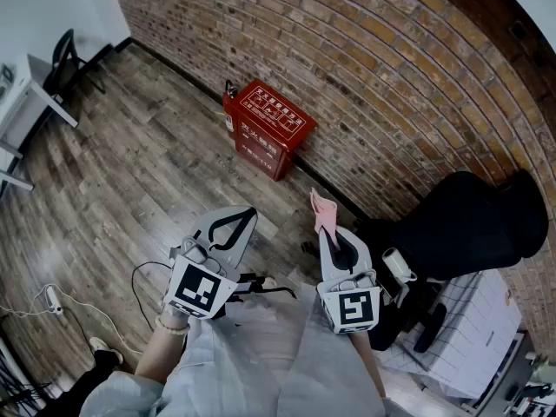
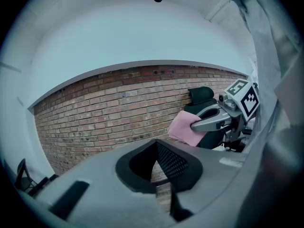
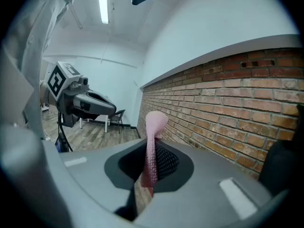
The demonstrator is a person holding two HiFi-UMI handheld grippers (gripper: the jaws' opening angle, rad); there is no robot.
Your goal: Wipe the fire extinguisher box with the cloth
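Observation:
The red fire extinguisher box stands on the wooden floor against the brick wall, well ahead of both grippers. My right gripper is shut on a pink cloth, which sticks up past its tips toward the wall. In the right gripper view the cloth rises as a narrow strip from between the jaws of that gripper. My left gripper is held beside it with jaws together and nothing in them. The left gripper view shows its own tips and the cloth; the box is out of both gripper views.
A black office chair stands to the right by the brick wall, with a white ribbed unit below it. At far left are a white desk and a dark chair. A cable and power strip lie on the floor.

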